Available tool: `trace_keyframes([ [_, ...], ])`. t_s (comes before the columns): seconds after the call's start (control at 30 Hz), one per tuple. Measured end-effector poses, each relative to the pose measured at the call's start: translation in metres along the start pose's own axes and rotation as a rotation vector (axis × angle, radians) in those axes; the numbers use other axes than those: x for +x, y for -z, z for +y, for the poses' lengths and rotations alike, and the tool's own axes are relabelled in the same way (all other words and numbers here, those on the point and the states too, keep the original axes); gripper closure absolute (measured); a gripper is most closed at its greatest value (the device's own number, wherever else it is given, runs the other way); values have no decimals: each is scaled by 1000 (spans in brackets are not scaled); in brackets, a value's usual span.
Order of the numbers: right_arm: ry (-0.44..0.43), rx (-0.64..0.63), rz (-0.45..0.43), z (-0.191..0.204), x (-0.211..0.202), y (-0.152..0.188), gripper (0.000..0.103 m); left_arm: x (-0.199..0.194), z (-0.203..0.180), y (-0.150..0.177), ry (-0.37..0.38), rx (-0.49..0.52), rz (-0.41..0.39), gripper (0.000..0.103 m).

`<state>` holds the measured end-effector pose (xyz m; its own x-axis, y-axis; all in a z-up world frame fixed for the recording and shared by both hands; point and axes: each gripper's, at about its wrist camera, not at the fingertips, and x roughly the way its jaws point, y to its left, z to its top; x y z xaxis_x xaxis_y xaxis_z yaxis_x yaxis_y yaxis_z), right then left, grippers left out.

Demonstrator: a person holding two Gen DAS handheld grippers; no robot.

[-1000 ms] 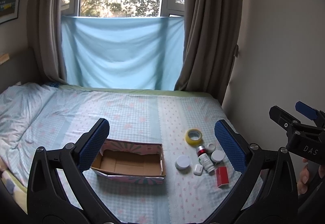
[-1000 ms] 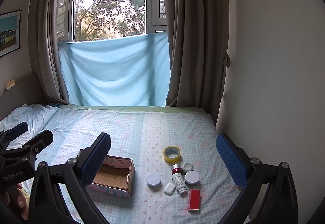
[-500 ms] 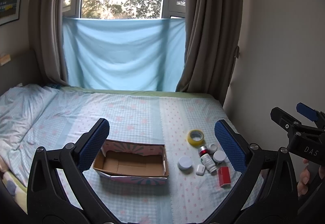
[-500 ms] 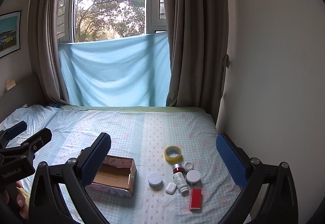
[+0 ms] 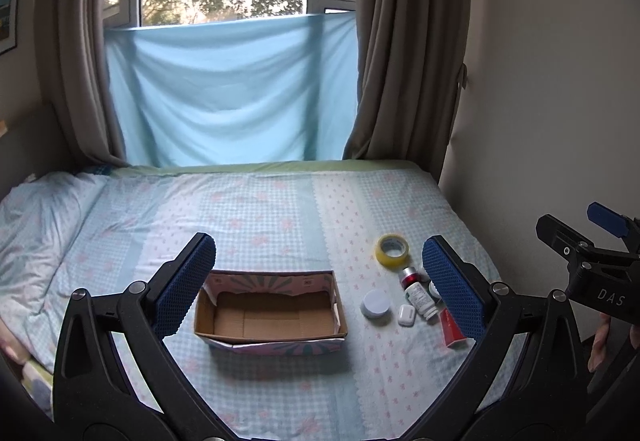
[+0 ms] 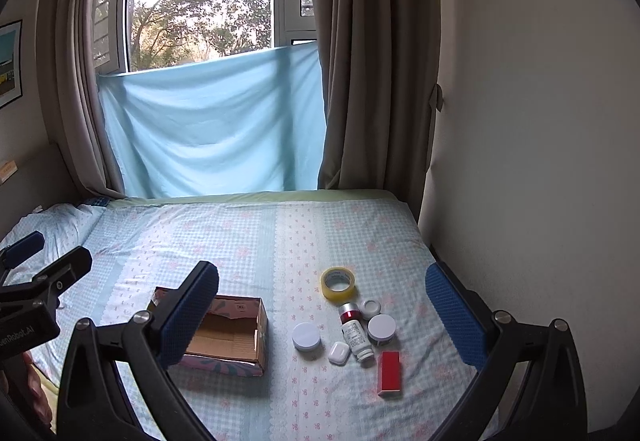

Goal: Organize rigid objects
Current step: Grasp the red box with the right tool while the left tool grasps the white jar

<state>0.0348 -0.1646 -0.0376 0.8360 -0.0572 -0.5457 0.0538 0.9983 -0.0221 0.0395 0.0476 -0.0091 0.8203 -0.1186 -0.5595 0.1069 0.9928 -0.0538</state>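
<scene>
An open, empty cardboard box (image 5: pixel 271 315) (image 6: pixel 224 337) lies on the bed. To its right lie a yellow tape roll (image 5: pixel 392 250) (image 6: pixel 339 283), a white bottle with a red cap (image 5: pixel 417 292) (image 6: pixel 355 331), a round white jar (image 5: pixel 375 303) (image 6: pixel 306 336), a white earbud case (image 5: pixel 406 315) (image 6: pixel 338 353), a red box (image 5: pixel 451 328) (image 6: pixel 390 373) and two more white jars (image 6: pixel 381 328) (image 6: pixel 371 308). My left gripper (image 5: pixel 318 285) is open and empty above the box. My right gripper (image 6: pixel 322 315) is open and empty above the objects.
The bed (image 5: pixel 260 209) has a checked blue sheet. A white wall (image 6: pixel 520 121) runs along its right edge. A window with brown curtains (image 5: pixel 400 61) and a hung blue cloth (image 5: pixel 228 93) is at the far end. A pillow (image 5: pixel 36 209) lies at the left.
Both grippers have moved slightly forward and to the left over the bed, so the box and objects sit a little further right in view. Both stay open.
</scene>
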Motion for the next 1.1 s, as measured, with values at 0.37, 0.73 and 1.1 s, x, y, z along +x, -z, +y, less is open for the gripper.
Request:
trace_keyframes([
  [0.37,111,62,188,-35,53,37,0,137,-25,25,147,7,297,0],
  [0.73,199,156,457,-111,174,106,0,309,-106,77,130,164,602,0],
  [1.1,185,181,798,-161,343,213,19,462,-162,170,81,293,869,0],
])
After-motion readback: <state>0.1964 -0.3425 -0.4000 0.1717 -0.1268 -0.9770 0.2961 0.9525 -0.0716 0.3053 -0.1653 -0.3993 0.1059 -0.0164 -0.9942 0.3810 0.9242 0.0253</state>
